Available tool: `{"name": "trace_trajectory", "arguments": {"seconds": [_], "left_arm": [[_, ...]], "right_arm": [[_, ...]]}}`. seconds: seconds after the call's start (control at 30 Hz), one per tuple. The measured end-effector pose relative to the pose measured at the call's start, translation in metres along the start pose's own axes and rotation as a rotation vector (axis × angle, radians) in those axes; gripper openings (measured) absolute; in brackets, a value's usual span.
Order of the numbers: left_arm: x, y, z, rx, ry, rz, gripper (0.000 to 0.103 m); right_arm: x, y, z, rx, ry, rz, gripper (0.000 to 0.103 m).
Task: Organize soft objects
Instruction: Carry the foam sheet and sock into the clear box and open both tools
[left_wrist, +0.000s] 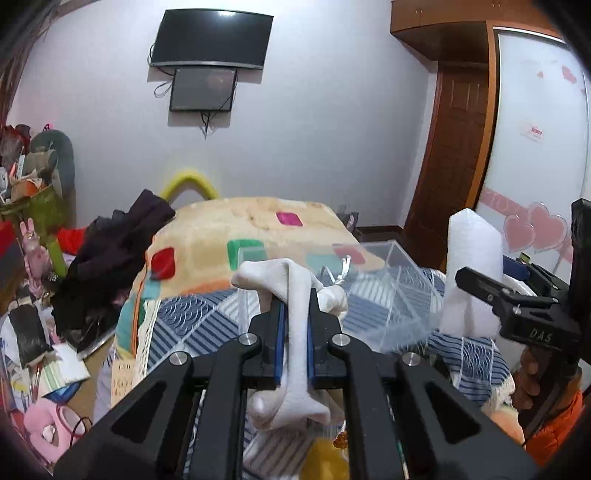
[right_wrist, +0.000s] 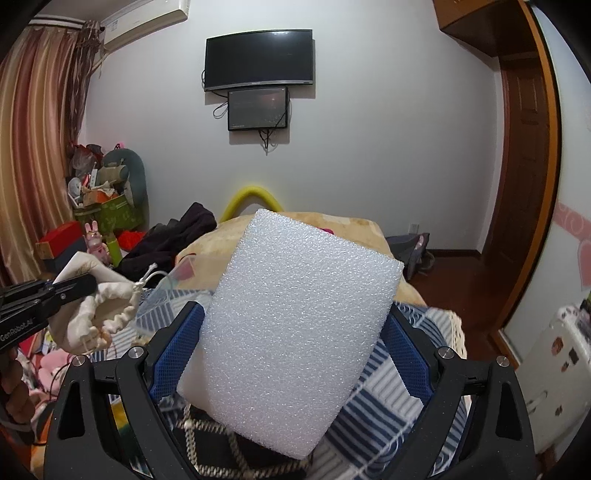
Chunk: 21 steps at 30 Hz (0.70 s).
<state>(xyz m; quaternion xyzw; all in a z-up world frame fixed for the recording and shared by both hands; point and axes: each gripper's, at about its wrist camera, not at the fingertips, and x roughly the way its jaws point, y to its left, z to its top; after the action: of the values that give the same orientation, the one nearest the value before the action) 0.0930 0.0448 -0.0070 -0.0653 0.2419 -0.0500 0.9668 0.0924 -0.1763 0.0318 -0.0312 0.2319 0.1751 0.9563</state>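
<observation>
My left gripper (left_wrist: 295, 314) is shut on a cream cloth drawstring pouch (left_wrist: 291, 332), held above the bed; the pouch also shows in the right wrist view (right_wrist: 107, 310) at the left. My right gripper (right_wrist: 291, 332) is shut on a white foam block (right_wrist: 295, 332), which fills the middle of its view and shows upright in the left wrist view (left_wrist: 469, 273) at the right. A clear plastic box (left_wrist: 369, 291) sits on the bed between the two grippers, just beyond the pouch.
The bed has a blue striped quilt (left_wrist: 207, 317) and a beige blanket with coloured patches (left_wrist: 236, 229). Dark clothes (left_wrist: 110, 258) lie on its left side. Clutter and toys (left_wrist: 37, 221) fill the left floor. A wooden door (left_wrist: 458, 147) stands at the right.
</observation>
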Motion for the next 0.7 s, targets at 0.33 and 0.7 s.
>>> {"name": "trace_trajectory", "arguments": {"seconds": [0.33,0.7], "left_arm": [[0.059,-0.002,0.027,0.005,0.017,0.070,0.009],[0.144,0.012,0.033,-0.027,0.178,0.079,0.009]], "right_arm": [[0.051,0.004,0.003,-0.050,0.080,0.005,0.094],[0.099,0.017,-0.009,-0.172,0.276,0.011,0.093]]}}
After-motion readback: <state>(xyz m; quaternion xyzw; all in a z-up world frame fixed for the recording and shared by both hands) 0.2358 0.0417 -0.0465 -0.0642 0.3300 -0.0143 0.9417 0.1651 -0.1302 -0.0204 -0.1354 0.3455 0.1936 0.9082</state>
